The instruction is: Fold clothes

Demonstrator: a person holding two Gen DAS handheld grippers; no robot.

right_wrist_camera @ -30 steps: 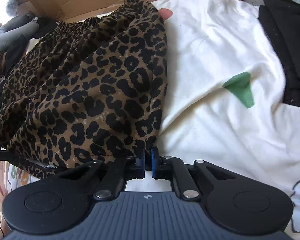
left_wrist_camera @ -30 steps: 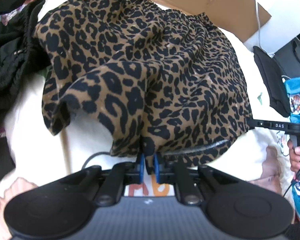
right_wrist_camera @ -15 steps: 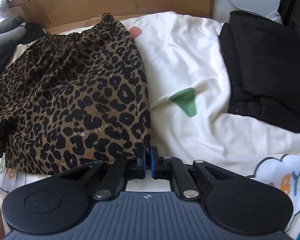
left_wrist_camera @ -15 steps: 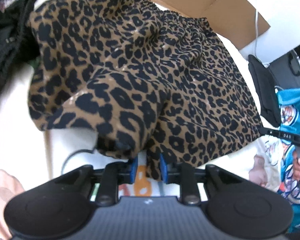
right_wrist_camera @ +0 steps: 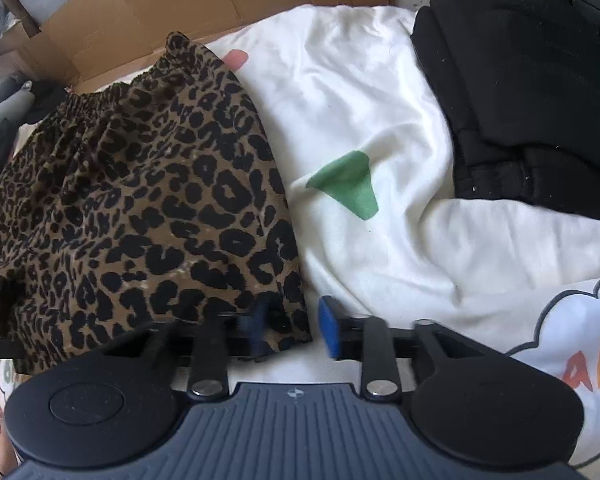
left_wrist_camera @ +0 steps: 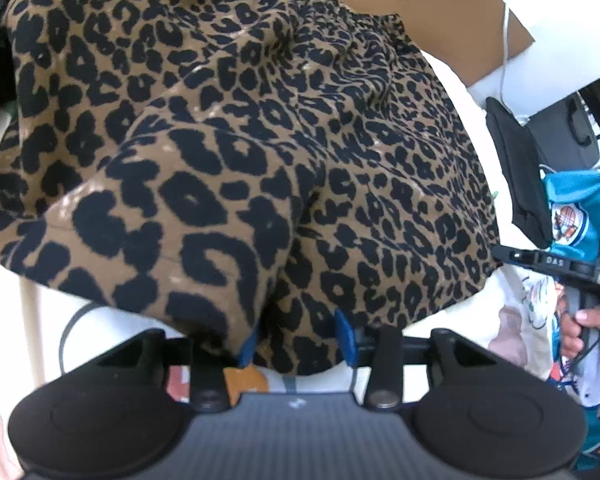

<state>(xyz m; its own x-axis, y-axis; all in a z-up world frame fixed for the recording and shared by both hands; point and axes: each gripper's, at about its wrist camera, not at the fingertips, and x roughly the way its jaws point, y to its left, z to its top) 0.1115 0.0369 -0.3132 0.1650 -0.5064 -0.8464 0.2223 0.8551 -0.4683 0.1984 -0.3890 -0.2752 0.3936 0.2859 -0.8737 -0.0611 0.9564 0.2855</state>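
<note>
A leopard-print garment (left_wrist_camera: 260, 140) lies spread on the white bedsheet (right_wrist_camera: 380, 92), its gathered waistband at the far end by the cardboard. In the left wrist view a fold of it bulges up close to the camera. My left gripper (left_wrist_camera: 298, 340) is open, its blue pads apart, with the near hem lying loosely between them. In the right wrist view the garment (right_wrist_camera: 140, 208) fills the left half. My right gripper (right_wrist_camera: 292, 326) is open at its near right corner, and the cloth drapes over the left finger (right_wrist_camera: 256, 328).
Flattened cardboard (right_wrist_camera: 180, 8) stands behind the bed. Folded black clothes (right_wrist_camera: 532, 92) lie at the right, with a teal jersey (left_wrist_camera: 576, 208) beyond. A green patch (right_wrist_camera: 348, 184) marks the sheet. A hand (left_wrist_camera: 588, 320) shows at the right edge of the left wrist view.
Both grippers were shut on the garment's near hem and are open now, having let it go. The garment has settled lower on the bed.
</note>
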